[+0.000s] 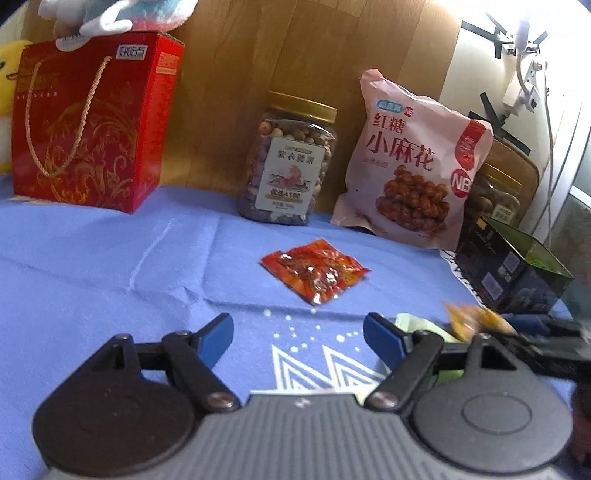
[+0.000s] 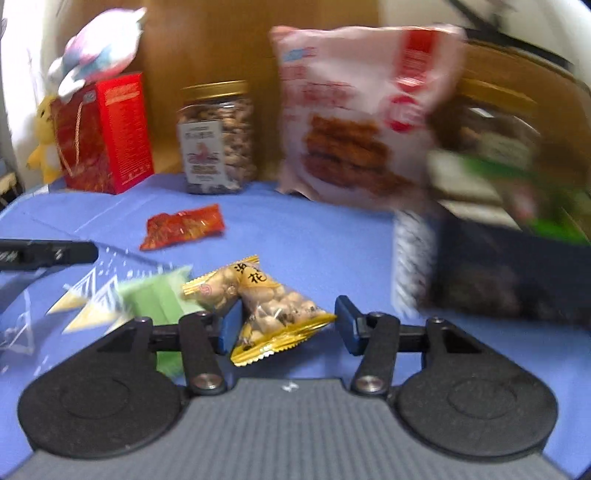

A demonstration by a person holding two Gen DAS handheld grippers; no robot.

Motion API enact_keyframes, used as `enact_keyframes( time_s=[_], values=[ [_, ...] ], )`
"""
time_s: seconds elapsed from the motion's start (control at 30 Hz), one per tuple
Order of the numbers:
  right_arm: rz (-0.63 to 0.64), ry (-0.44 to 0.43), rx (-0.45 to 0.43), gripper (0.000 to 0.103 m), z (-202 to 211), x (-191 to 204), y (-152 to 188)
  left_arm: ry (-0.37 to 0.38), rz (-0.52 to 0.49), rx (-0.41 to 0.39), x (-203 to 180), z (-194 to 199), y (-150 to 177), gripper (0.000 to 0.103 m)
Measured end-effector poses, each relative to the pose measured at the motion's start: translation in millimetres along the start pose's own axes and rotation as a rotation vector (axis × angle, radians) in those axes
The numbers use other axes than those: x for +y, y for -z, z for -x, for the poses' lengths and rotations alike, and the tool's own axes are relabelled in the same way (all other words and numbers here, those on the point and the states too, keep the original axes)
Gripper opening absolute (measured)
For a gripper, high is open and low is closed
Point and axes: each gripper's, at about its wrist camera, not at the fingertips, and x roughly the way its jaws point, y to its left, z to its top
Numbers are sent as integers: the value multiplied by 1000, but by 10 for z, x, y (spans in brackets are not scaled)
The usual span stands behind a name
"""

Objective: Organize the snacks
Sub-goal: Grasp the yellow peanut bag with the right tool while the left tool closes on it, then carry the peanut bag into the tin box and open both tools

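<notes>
A home is suggested: plush toys (image 1: 110,14) are perched on a red gift box (image 1: 88,125) beside a wooden headboard (image 1: 295,55).

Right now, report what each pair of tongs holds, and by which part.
Left tongs: nothing. Right tongs: the yellow snack packet sits between the pads, across its lower half; whether they grip it yet cannot be told.

We read 红糖 小麻花 and NB on the pink bag (image 1: 410,162), 紫衣腰果 on the jar (image 1: 288,162), and 花 on the yellow packet (image 2: 258,310).
</notes>
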Motion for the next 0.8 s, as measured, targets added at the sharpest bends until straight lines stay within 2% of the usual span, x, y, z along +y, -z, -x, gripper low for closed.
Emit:
enact_keyframes(
  time_s=[0.07, 0.13, 0.2, 0.3, 0.33, 0.4, 0.57, 0.6, 0.63, 0.67, 0.7, 0.73, 0.77, 0.8],
  values=[
    [-36, 21, 19, 56, 231, -114, 181, 33, -4, 24, -67, 16, 20, 80],
    [-63, 31, 19, 57, 469, -177, 378, 97, -26, 45, -212, 55, 50, 80],
    [-86, 23, 15, 58, 700, -135, 534, 172, -89, 63, -481, 121, 91, 80],
    [-94, -8, 11, 63, 891, -41, 687, 281, -200, 80, -925, 217, 164, 80],
    [-86, 1, -5, 71, 943, 1, 738, 305, -240, 89, -1076, 237, 193, 80],
    [-72, 43, -39, 82, 1035, 54, 803, 326, -307, 121, -1334, 231, 253, 80],
    [-80, 27, -61, 81, 1150, 56, 940, 342, -338, 239, -1629, 58, 418, 79],
    [-75, 19, -53, 79, 1141, 63, 965, 350, -332, 262, -1658, 26, 452, 77],
    [-69, 10, -41, 70, 1121, 74, 991, 363, -325, 290, -1676, 7, 492, 73],
    [-60, 5, -30, 66, 1103, 90, 1013, 372, -319, 307, -1686, -14, 526, 72],
    [-34, 19, -40, 58, 1090, 122, 1029, 362, -328, 296, -1711, 4, 552, 70],
    [-7, 24, -42, 39, 1090, 153, 1038, 370, -344, 303, -1742, 9, 568, 59],
    [17, 22, -46, 33, 1093, 175, 1040, 388, -349, 321, -1755, 6, 564, 43],
    [14, 14, -47, 30, 1078, 175, 1022, 406, -341, 345, -1773, -11, 559, 41]
  ],
)
